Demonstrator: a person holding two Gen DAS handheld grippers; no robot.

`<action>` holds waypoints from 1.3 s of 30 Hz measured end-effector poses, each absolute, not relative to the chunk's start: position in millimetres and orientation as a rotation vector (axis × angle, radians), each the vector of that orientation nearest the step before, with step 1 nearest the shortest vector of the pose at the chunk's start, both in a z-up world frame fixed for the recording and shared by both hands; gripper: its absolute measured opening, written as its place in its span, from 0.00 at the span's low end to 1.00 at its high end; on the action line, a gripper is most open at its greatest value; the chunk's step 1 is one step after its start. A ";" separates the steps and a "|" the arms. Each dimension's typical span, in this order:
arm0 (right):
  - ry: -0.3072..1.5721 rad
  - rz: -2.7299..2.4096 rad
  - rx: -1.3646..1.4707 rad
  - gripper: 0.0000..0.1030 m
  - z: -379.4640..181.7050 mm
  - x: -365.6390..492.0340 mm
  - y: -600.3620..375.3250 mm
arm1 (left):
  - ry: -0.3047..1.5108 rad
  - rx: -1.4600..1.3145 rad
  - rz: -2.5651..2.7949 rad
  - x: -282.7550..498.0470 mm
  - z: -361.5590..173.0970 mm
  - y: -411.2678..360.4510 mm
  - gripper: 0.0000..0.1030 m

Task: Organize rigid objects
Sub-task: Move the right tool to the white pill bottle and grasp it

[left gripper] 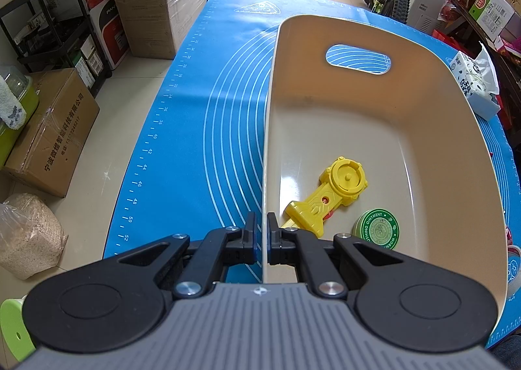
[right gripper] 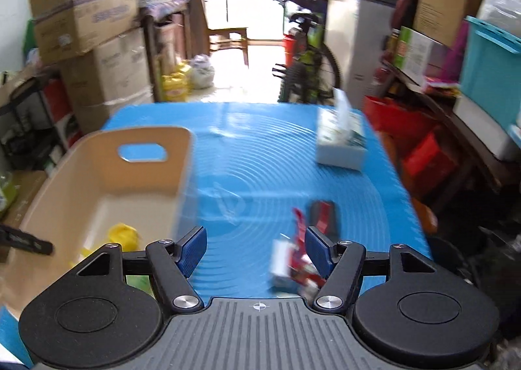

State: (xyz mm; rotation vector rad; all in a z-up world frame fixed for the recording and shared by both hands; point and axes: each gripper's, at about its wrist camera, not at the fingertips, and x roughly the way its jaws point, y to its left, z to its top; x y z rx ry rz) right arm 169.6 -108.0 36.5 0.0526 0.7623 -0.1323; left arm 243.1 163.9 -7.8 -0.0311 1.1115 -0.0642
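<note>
Left gripper point(left gripper: 262, 233): your jaws are clamped on the near wall of the beige plastic bin point(left gripper: 384, 38), steadying it.
Right gripper point(right gripper: 257, 249): your jaws stand wide apart, holding nothing, above the blue silicone mat point(right gripper: 260, 158) on the counter.
Next target: the small red-and-white toy point(right gripper: 294, 267) lies just ahead of your right pad; blur hides its shape. It looks light, stiff and slippery, so take it across its narrow middle.
Already binned: a yellow plastic toy launcher point(left gripper: 329, 196) and a round green ointment tin point(left gripper: 377, 230) beside it.
Beyond: a dark red-striped object point(right gripper: 324, 215); farther off, a tissue pack point(right gripper: 342, 139).
</note>
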 end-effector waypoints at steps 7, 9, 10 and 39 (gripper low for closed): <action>0.799 -0.176 -0.033 0.71 20.0 134.0 -126.1 | 1.113 -0.029 -0.063 242.9 -9.2 164.1 0.08; 0.813 -0.182 -0.028 0.71 16.2 125.8 -132.2 | 1.113 -0.026 -0.062 242.8 -9.2 164.1 0.08; 0.820 -0.188 -0.025 0.71 14.8 121.5 -134.7 | 1.114 -0.025 -0.061 242.7 -9.5 163.9 0.08; 0.986 -0.069 0.133 0.43 -65.6 129.2 -151.1 | 1.118 -0.016 -0.056 242.9 -10.0 164.0 0.08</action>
